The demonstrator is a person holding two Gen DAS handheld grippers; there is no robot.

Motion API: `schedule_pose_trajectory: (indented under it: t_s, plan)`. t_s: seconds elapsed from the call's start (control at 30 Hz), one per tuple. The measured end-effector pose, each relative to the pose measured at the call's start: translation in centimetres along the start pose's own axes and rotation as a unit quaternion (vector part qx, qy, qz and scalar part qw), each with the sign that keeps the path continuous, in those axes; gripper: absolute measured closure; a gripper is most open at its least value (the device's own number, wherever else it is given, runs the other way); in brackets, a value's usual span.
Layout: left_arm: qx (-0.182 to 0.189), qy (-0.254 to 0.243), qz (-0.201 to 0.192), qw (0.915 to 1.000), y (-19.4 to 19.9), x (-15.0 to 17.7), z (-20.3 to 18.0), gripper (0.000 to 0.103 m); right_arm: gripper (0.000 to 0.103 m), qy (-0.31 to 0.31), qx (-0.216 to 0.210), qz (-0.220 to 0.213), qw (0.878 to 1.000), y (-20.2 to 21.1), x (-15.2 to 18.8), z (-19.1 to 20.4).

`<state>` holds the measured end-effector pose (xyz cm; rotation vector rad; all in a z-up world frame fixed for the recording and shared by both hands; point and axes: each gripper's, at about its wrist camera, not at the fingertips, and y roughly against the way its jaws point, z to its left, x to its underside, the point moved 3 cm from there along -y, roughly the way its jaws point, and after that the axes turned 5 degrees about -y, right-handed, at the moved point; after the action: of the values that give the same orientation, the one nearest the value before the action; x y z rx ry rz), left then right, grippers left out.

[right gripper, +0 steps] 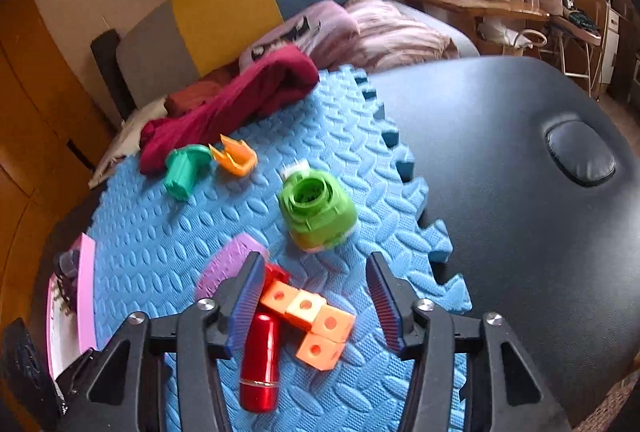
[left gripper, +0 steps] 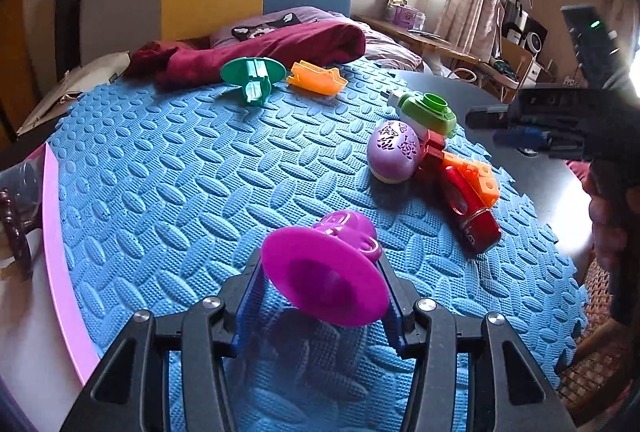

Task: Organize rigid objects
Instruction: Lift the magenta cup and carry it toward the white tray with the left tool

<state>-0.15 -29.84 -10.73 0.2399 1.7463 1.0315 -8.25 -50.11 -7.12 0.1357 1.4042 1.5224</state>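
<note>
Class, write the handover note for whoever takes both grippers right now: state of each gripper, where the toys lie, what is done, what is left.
Left gripper: shut on the magenta funnel toy, held just above the blue foam mat.
Right gripper: open, holding nothing, poised over the orange cube blocks and the red cylinder.
Purple egg and green round toy lie by those blocks; green disc toy and orange boat at the far edge near the maroon cloth.
Done: one toy picked up. Nothing looks grouped yet.
Left: place the funnel, gather the rest.
</note>
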Motion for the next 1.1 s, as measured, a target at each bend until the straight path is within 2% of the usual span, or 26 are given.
schedule_pose_trajectory:
  t_s: [0.07,0.17,0.37,0.57,0.67,0.8,0.83,0.93,1.1]
  plan:
    - [0.002,0.002,-0.001,1.0,0.0,0.0,0.1,0.051,0.057,-0.007,-0.001,0.013,1.0,-0.4,0.2,-0.3]
    - [0.003,0.004,-0.001,1.0,0.0,0.0,0.1,0.051,0.057,0.001,-0.006,0.031,0.999,-0.9,0.6,0.0]
    - [0.001,0.003,-0.001,1.0,-0.1,0.0,0.0,0.052,0.056,0.032,0.015,0.053,0.998,-1.9,1.5,1.0]
    - [0.003,0.005,-0.002,1.0,0.0,0.0,0.0,0.052,0.054,0.035,0.02,0.044,0.998,-1.7,1.4,1.0]
    - [0.007,0.009,-0.003,0.9999,0.0,0.1,0.1,0.052,0.054,0.029,-0.003,0.036,0.999,-1.0,1.2,0.9]
    - [0.002,0.005,0.0,1.0,0.0,0.0,0.0,0.052,0.054,0.034,0.03,0.046,0.998,-1.6,1.5,0.8]
    - [0.0,0.002,-0.001,1.0,-0.1,0.0,-0.1,0.052,0.054,0.029,0.039,0.059,0.997,-2.0,1.6,0.5]
    - [0.004,0.006,-0.001,1.0,-0.1,0.0,0.1,0.052,0.054,0.029,0.022,0.042,0.998,-1.3,1.5,0.5]
    - [0.012,0.013,-0.003,0.9998,0.0,0.0,0.4,0.052,0.054,0.044,0.053,0.078,0.995,-3.0,2.3,0.6]
